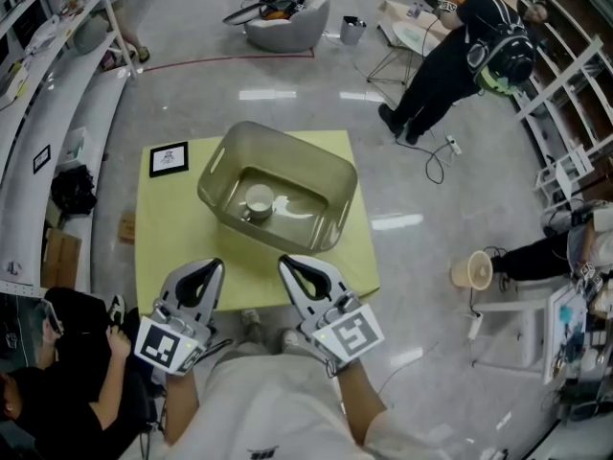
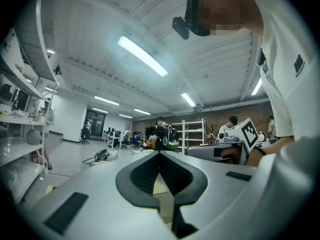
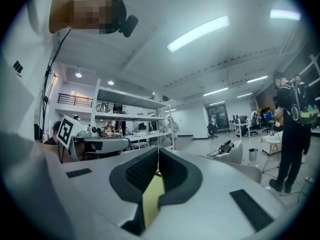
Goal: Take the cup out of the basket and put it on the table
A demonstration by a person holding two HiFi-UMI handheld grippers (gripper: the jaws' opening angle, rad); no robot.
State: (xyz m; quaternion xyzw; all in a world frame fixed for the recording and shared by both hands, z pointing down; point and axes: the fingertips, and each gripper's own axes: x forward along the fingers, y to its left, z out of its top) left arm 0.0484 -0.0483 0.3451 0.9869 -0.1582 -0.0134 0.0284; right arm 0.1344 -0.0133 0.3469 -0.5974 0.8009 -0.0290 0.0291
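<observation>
Both tongs were clenched and empty: the left tongs (image 1: pixel 215 265) (image 2: pixel 159 154) and the right tongs (image 1: pixel 285 261) (image 3: pixel 158 150) each had their jaws pressed tip to tip with nothing gripped. I held the two of them side by side and apart at 6 o'clock on the table (image 1: pixel 163 228), tips pointing to 12 o'clock.

I counted one table, one basket (image 1: pixel 331 174), one cup (image 1: pixel 259 199) and one card (image 1: pixel 169 158). The basket stood at 12 o'clock from the tongs, well apart from them. It held the cup, which sat on the basket's floor toward its 9 o'clock side. The card lay flat at the table's 10 o'clock corner, just beside the basket.

I could not tell whether the pale streak on the basket floor beside the cup was a thing or a glare. Both gripper views tilted up at the room and gave only a yellow sliver of table behind the jaws. A standing person (image 1: pixel 460 51) was at 2 o'clock; a seated one (image 1: pixel 67 396) at 8 o'clock was cut off by the frame.
</observation>
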